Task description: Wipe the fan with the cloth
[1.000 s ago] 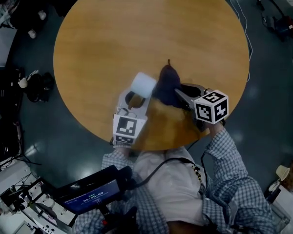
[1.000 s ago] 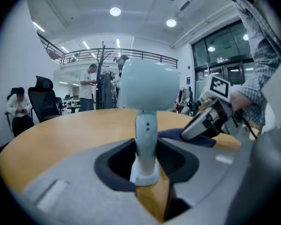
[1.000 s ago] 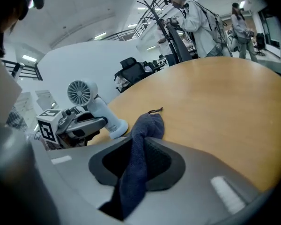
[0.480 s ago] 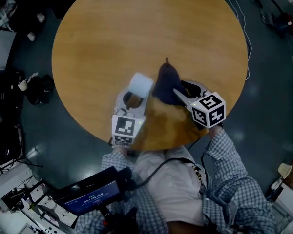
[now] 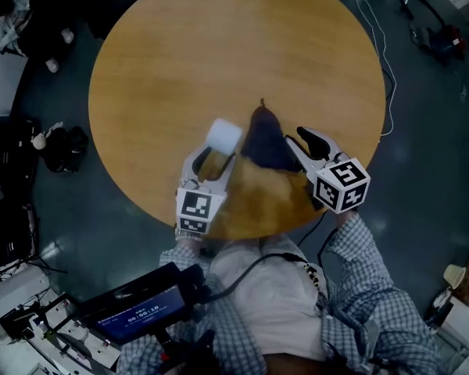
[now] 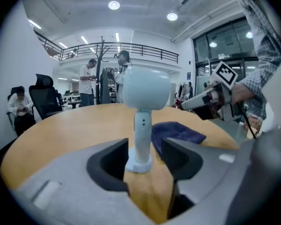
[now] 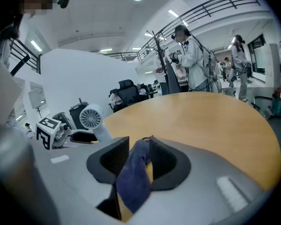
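Note:
A small white fan (image 5: 223,135) stands upright on the round wooden table (image 5: 219,45). Its stem (image 6: 140,135) rises between the jaws of my left gripper (image 5: 215,153), which have just been opening and now stand clear of it on both sides. A dark blue cloth (image 5: 264,141) lies crumpled on the table just right of the fan. My right gripper (image 5: 297,141) hovers at the cloth's right edge, its jaws just opening too. In the right gripper view the cloth (image 7: 133,177) shows through the gap and the pads do not pinch it.
The table's near edge (image 5: 250,237) is close under both hands. A screen device (image 5: 141,311) hangs at the person's chest. On the floor are a cable (image 5: 387,61) at the right and bags (image 5: 59,143) at the left. Standing people (image 6: 89,81) and office chairs (image 6: 44,100) are beyond the table.
My right gripper has drawn back and up from the cloth, which stays on the table. The left jaws have spread wider around the fan's stem.

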A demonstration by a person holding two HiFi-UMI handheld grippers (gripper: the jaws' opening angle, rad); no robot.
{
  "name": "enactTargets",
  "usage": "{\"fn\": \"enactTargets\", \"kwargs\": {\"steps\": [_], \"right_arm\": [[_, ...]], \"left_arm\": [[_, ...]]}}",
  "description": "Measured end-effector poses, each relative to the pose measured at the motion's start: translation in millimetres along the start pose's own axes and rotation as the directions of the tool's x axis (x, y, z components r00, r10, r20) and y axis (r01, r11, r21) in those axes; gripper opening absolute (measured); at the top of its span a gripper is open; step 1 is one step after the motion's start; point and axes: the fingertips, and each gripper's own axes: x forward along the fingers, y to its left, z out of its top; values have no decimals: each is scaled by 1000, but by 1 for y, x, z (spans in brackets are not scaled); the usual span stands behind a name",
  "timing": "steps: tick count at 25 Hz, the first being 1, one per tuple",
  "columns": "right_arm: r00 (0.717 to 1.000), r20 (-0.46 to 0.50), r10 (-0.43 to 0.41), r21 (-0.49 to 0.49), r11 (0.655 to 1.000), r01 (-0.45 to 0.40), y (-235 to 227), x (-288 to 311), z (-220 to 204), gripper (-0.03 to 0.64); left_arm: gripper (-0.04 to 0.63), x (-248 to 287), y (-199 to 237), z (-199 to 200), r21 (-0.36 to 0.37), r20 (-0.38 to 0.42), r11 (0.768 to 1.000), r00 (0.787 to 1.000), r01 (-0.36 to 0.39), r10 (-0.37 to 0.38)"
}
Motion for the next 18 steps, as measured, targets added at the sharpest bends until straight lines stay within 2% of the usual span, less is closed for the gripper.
{"fn": "enactTargets", "kwargs": {"steps": [3,5,7,9,12,15,18], "right_arm": [[998,48,-27,4,1000,27,5,-16,15,44],[996,79,-42,10,999,41,8,-26,23,8],[993,109,-45,23,999,43,14,-36,27,3],[991,128,-36,22,999,33,21,-41,32,3],[989,149,-23,1,1000,23,29,-44,45,3],[985,173,-13,-10,1000,15,45,-50,52,3],[979,203,-6,-27,1000,12,74,-64,55,3]], "left_arm": [[174,-15,6,12,-48,18,998,999,-34,35],[128,-26,7,21,-53,32,997,998,-51,52],[76,-38,3,28,-30,26,998,998,-49,50],[63,-49,4,38,-20,29,999,998,-47,47],[1,-63,10,58,0,64,999,997,-51,51],[0,-80,13,72,27,101,998,994,-51,48],[0,-110,12,81,22,138,998,989,-51,47]]}}
